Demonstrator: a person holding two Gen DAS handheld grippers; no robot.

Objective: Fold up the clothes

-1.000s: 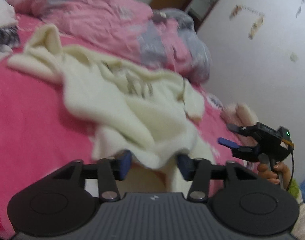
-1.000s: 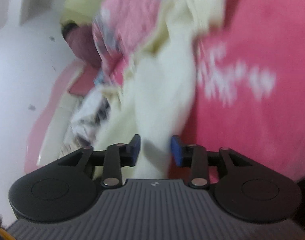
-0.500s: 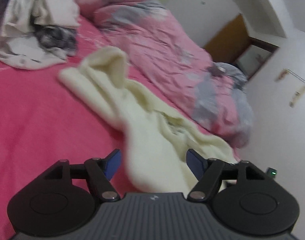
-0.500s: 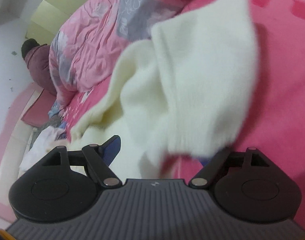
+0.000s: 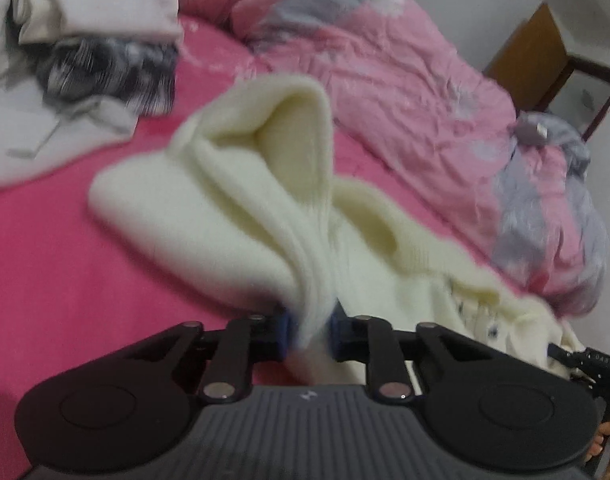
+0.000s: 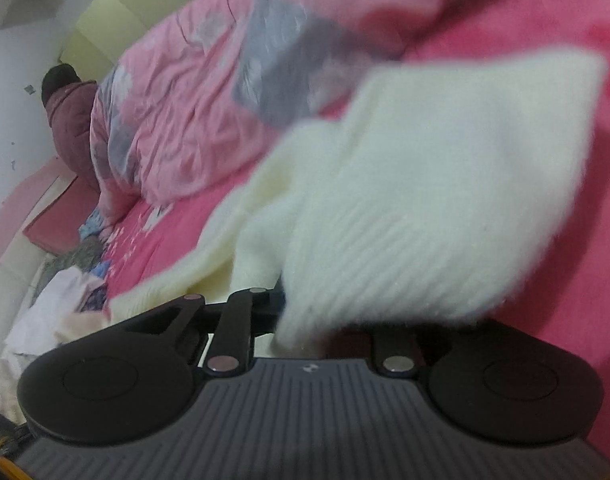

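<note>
A cream knitted sweater [image 5: 241,216] lies crumpled on the pink bedsheet [image 5: 45,260]. My left gripper [image 5: 309,334] has its jaws closing, and its blue pads [image 5: 283,334] pinch a ribbed fold of the sweater that rises into an open cuff. In the right wrist view another ribbed part of the sweater [image 6: 425,184] drapes over my right gripper [image 6: 309,320]. Its jaws are closing with the knit between them, and the cloth hides its fingertips. The right gripper also shows at the far right edge [image 5: 597,364] of the left wrist view, in a hand [image 5: 609,436].
A rumpled pink and grey quilt [image 5: 405,72] runs along the far side of the bed. A heap of white and grey-striped clothes [image 5: 85,60] lies at the upper left. A maroon padded jacket [image 6: 71,120] is by the wall, with more clothes [image 6: 65,292] near it.
Both grippers stood wide open over the sweater half a second ago and now have their jaws drawn in on its knit. Both views have swung across the bed.
</note>
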